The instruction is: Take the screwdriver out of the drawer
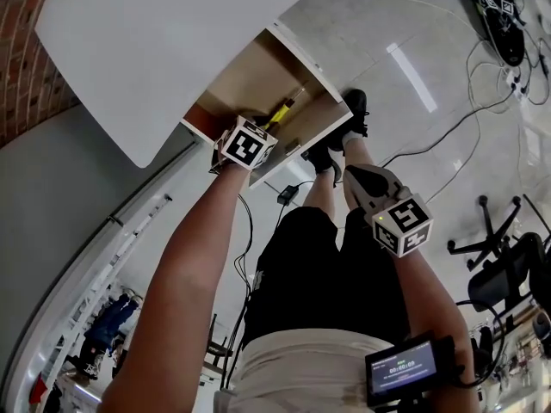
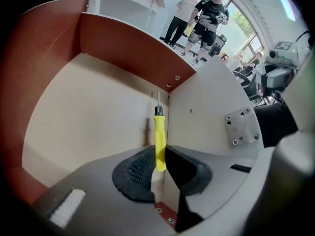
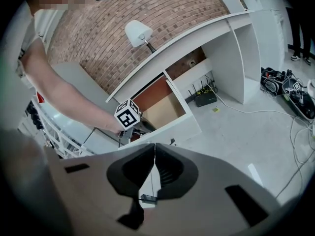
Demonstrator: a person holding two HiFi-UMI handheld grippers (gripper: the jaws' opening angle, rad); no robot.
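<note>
The open wooden drawer (image 1: 314,123) hangs under the white desk. A screwdriver (image 2: 159,132) with a yellow handle points its thin blade toward the drawer's far corner. My left gripper (image 2: 160,157) is inside the drawer and is shut on the lower end of that handle. From the head view, the left gripper (image 1: 250,142) sits at the drawer's front edge, and the screwdriver (image 1: 283,109) sticks out beyond it. My right gripper (image 1: 366,179) hangs above the person's legs, apart from the drawer. In its own view the right gripper (image 3: 155,149) is shut with nothing between its pads.
The white desk top (image 1: 155,50) overhangs the drawer, with a brick wall (image 3: 123,9) and a lamp (image 3: 138,33) behind it. Cables (image 1: 448,132) run over the floor and an office chair (image 1: 508,269) stands at the right. Two people (image 2: 204,14) stand far off.
</note>
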